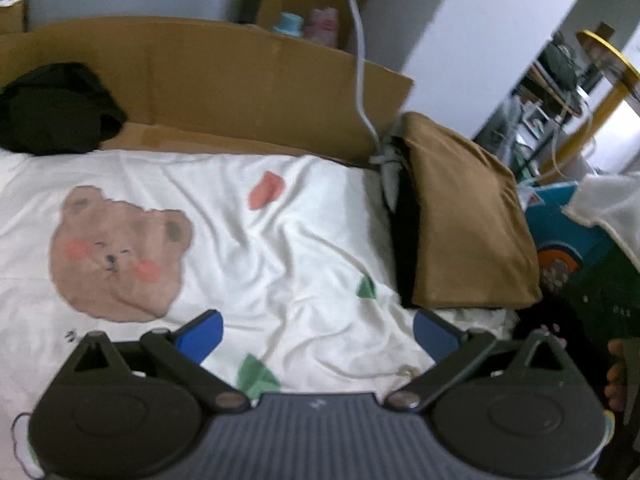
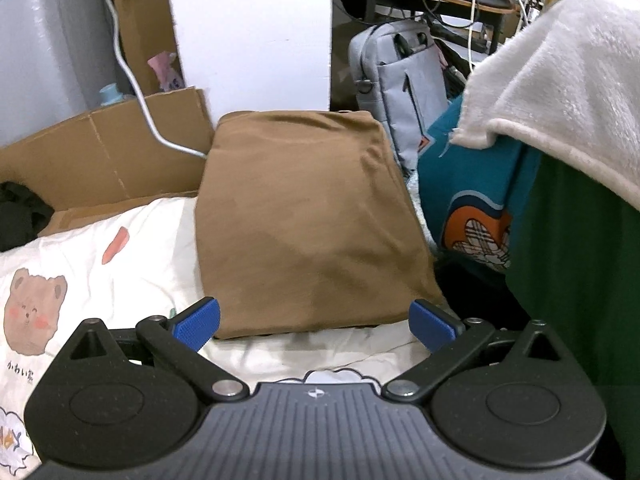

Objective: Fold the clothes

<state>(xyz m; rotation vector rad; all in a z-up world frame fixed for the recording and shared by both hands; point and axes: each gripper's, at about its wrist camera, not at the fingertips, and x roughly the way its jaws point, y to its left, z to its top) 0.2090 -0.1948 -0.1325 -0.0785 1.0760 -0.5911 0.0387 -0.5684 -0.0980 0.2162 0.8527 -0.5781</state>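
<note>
A folded brown garment (image 2: 308, 224) lies on the white bear-print bed sheet (image 2: 100, 280); it also shows at the right in the left wrist view (image 1: 468, 216), on top of something black. My right gripper (image 2: 316, 324) is open and empty, its blue pads either side of the garment's near edge. My left gripper (image 1: 318, 336) is open and empty, hovering over the sheet (image 1: 240, 220) to the left of the brown garment. A crumpled black garment (image 1: 52, 108) lies at the far left of the bed.
A cardboard sheet (image 1: 224, 80) stands behind the bed with a white cable (image 1: 360, 80) hanging over it. To the right are a teal printed item (image 2: 472, 208), a white fleece (image 2: 560, 80) over green fabric, and a grey bag (image 2: 400, 92).
</note>
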